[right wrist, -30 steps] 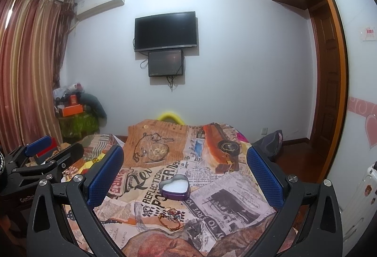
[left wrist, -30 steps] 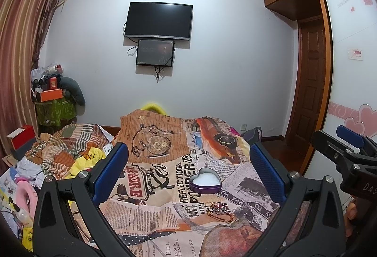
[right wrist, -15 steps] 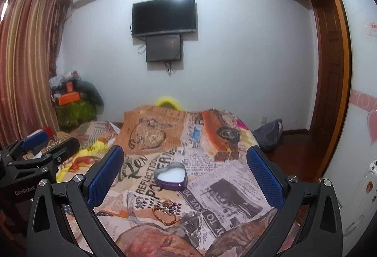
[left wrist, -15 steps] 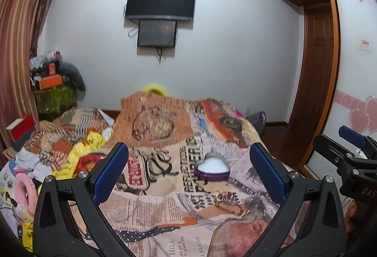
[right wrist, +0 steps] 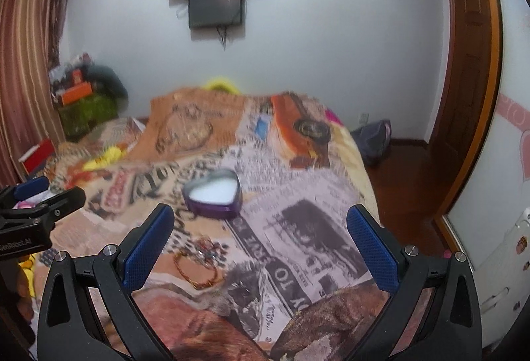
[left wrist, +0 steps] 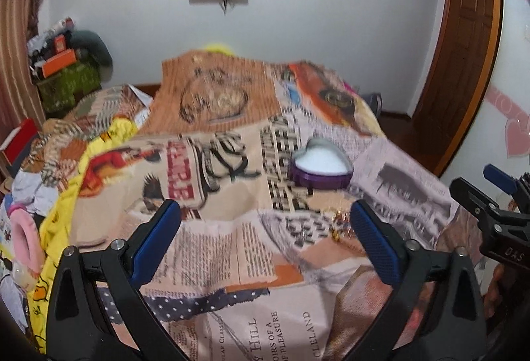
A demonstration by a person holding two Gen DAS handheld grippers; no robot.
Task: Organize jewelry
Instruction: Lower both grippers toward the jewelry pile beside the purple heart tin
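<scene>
**Jewelry still loose on the bed, heart box waiting empty**

The landmark is the purple heart-shaped tin box (right wrist: 213, 198) with a pale lining, sitting open on the newspaper-print bedspread (right wrist: 298, 228). As far as the blurred frames show, its interior holds nothing, so I judge the sorting has barely begun.

The loose jewelry, a tangle of gold-coloured chain and beaded bracelets (right wrist: 198, 263), lies on the bedspread on the near side of the box, close to it but apart from it. In the left wrist view the same tangle (left wrist: 341, 225) shows only as a small glint nearer than the box (left wrist: 319, 167), just beside the blue pad of one finger.

The left gripper (left wrist: 265, 248) hangs over the bedspread on the near side of the box with its jaws spread wide, gripping nothing. The right gripper (right wrist: 260, 248) is likewise released and empty, the jewelry lying just inside its left finger.

Everything remains: picking up each piece and laying it in the box. Thin chains on soft cloth will likely be fiddly to pinch.
</scene>
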